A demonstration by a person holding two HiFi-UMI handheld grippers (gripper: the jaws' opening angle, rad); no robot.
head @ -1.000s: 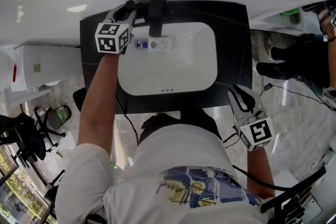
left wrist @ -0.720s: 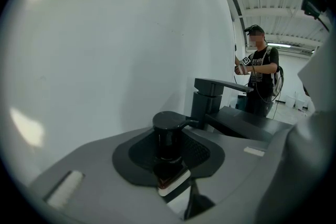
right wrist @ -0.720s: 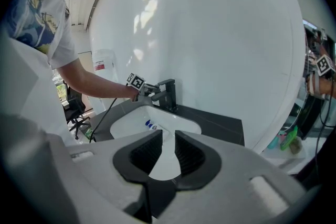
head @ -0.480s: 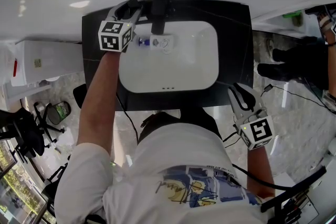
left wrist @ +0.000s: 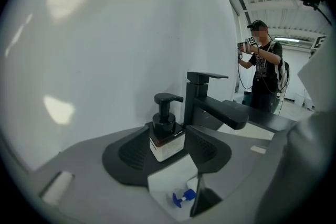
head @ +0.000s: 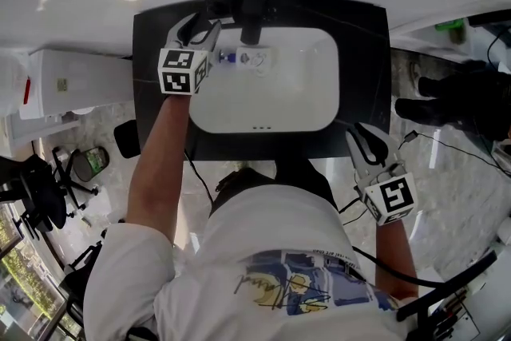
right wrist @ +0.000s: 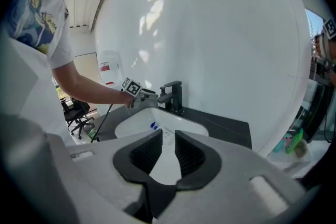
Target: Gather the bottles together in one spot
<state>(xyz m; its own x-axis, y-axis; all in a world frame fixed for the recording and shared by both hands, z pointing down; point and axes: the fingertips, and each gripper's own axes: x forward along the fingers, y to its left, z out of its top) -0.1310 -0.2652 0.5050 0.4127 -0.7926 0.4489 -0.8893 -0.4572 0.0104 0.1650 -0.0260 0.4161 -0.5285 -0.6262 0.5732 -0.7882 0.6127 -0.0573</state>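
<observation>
A dark pump bottle with a white label stands on the black counter just left of the faucet. My left gripper straddles it, and its jaws are opening, so the pads are off the bottle's sides. From above, that left gripper sits at the basin's back left, the pump bottle just past its tips. A small bottle with a blue cap lies in the white basin below the spout. My right gripper hovers by the counter's front right corner, jaws slightly apart and empty.
The white sink is set in a black counter against a white wall. A white cabinet stands to the left. Something green stands on a ledge at the far right. Another person stands in the background.
The left gripper's jaws have spread apart around the pump bottle, which now shows beside the faucet. The right gripper has stayed put.
</observation>
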